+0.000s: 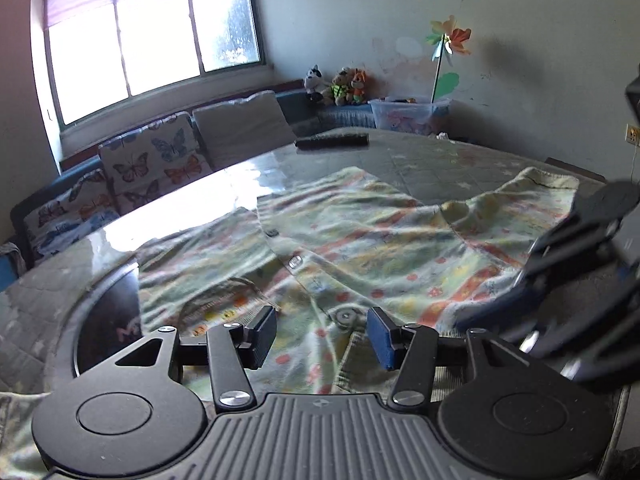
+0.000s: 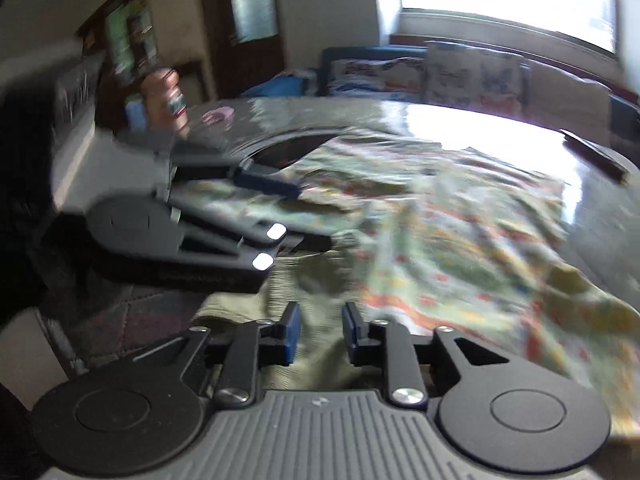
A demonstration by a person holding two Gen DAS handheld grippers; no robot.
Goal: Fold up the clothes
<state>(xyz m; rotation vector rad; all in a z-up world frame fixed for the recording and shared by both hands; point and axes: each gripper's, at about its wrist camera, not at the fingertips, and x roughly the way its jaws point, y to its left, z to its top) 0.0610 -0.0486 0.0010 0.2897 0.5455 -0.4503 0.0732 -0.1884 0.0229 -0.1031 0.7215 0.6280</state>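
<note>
A patterned garment is laid out on a glossy table, with two hand-held grippers poised at its near edge.

The table (image 1: 460,160) is covered by a shiny sheet, and the flower-and-stripe garment (image 1: 360,240) is spread across it, wrinkled, with snap buttons seen down its front. The left gripper (image 1: 322,334) is held wide apart above the cloth, nothing between its pads. The right gripper (image 2: 318,330) is parted more narrowly over the olive hem, gripping nothing. A dark remote (image 1: 331,142) is seen lying at the far side. No legible writing is seen; both views are blurred.
</note>
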